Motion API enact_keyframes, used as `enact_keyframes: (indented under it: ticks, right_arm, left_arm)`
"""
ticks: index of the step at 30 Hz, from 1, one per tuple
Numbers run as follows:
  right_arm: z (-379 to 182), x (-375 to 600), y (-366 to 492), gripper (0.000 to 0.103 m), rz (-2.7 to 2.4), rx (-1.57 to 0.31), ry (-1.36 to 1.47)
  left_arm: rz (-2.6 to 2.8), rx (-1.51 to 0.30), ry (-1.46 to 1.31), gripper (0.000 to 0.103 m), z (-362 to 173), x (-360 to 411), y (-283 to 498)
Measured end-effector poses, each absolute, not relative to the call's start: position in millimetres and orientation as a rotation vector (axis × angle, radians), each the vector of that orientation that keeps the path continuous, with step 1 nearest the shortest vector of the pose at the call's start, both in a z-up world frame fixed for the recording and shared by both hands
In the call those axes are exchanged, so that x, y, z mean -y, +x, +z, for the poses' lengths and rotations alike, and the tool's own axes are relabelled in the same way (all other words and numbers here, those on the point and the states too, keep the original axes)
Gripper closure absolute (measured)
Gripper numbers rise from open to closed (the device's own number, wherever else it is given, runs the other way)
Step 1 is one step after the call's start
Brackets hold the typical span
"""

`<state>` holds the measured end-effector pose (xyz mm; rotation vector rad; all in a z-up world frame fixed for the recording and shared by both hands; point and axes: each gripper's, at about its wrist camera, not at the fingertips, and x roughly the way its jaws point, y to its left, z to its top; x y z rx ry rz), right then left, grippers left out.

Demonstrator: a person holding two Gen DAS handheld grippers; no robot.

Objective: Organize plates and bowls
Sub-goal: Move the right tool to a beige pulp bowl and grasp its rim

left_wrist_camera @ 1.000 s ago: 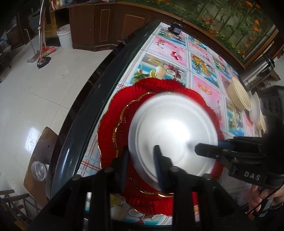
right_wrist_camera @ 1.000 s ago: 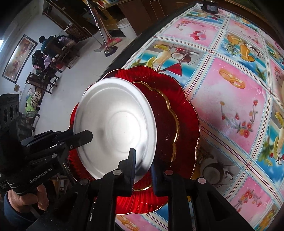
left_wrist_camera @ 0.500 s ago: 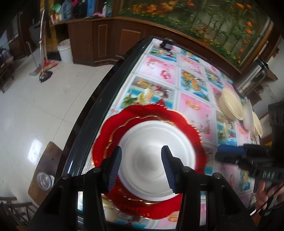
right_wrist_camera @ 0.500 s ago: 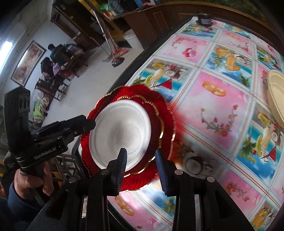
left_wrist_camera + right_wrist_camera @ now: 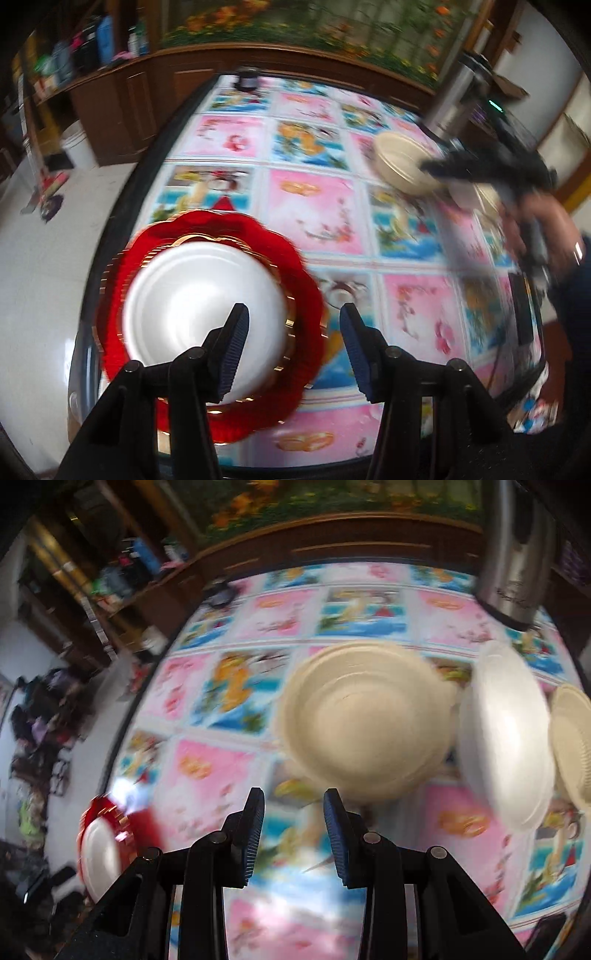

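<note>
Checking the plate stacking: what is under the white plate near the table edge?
The white plate sits on a red scalloped plate with gold trim, whose rim shows all around it. The red plate's middle is covered, so whether anything else lies between them cannot be seen.

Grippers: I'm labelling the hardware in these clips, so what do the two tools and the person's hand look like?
Both the left gripper and right gripper have black angular arms with round pivot bolts and ribbed blue pads on the fingers. The right hand is bare, above a dark blue sleeve.
</note>
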<state>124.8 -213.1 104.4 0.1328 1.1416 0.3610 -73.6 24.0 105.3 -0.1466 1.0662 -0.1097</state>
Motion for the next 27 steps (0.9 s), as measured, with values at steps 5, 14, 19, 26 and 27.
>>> enact_keyframes:
  ticks: [5,14,19,26,27]
  right_arm:
    - [79,215,161,0.067,0.354,-1.208,0.159]
    - [60,201,105,0.067,0.505,-1.358,0.205]
    - [60,201,19,0.067,0.631,-1.459,0.219]
    - [103,252,-16,0.067,0.522,-1.246,0.198]
    - [102,258,-13,0.067,0.484,-1.240,0.176]
  left_arm:
    - [-0.155,-1.098,-0.100,0.053,99,-4,-76]
    - [-0.170,-1.102,-0.121,0.052,96,-3,-68]
    - [-0.196,-1.106,-0.123,0.052,96,4,-63]
    - [-0.254,-1.139,-0.137,0.052,90,25,-57]
    - [-0.260,-1.141,-0.129,0.052,90,30,-57]
